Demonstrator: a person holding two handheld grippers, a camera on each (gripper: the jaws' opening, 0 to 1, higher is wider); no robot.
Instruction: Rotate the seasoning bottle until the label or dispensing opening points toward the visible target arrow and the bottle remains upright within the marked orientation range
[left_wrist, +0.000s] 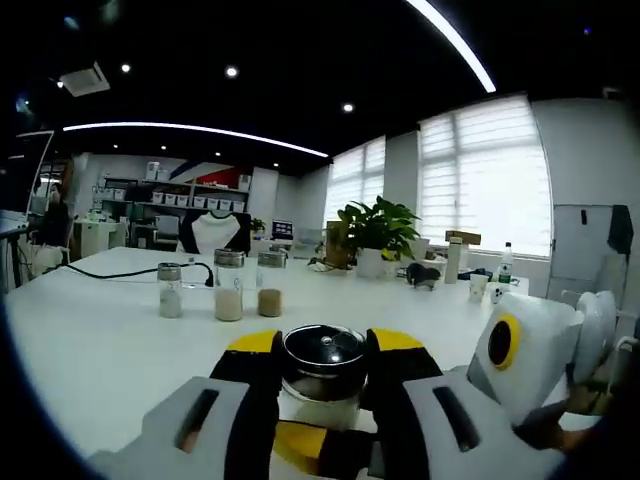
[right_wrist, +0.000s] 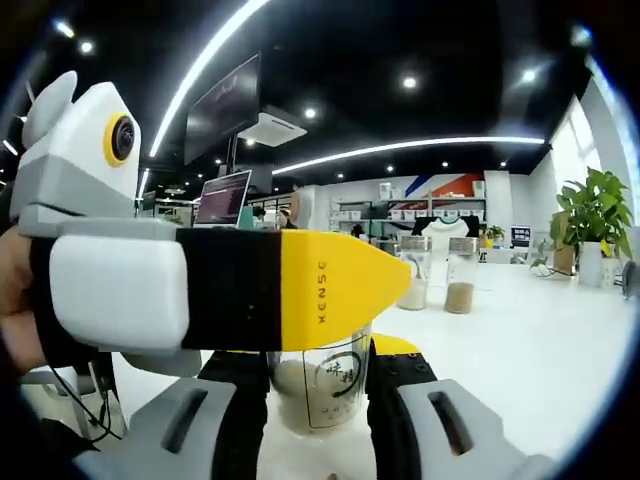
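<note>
The seasoning bottle (left_wrist: 322, 365) is a clear glass jar with a shiny metal lid, standing upright close in front of me. My left gripper (left_wrist: 325, 345) is shut on it at lid height, a yellow-tipped jaw on each side. In the right gripper view the glass body (right_wrist: 318, 388) shows black printed characters and pale contents. My right gripper (right_wrist: 320, 368) is shut on that lower body. The left gripper (right_wrist: 300, 290) crosses from the left and hides the lid. The right gripper's white body (left_wrist: 520, 350) sits at the right of the left gripper view.
Three more seasoning jars (left_wrist: 229, 286) stand in a row on the white table (left_wrist: 100, 340), with a black cable (left_wrist: 120, 273) behind them. A potted plant (left_wrist: 378, 232) and small items line the far edge. A laptop (right_wrist: 225, 198) stands further off.
</note>
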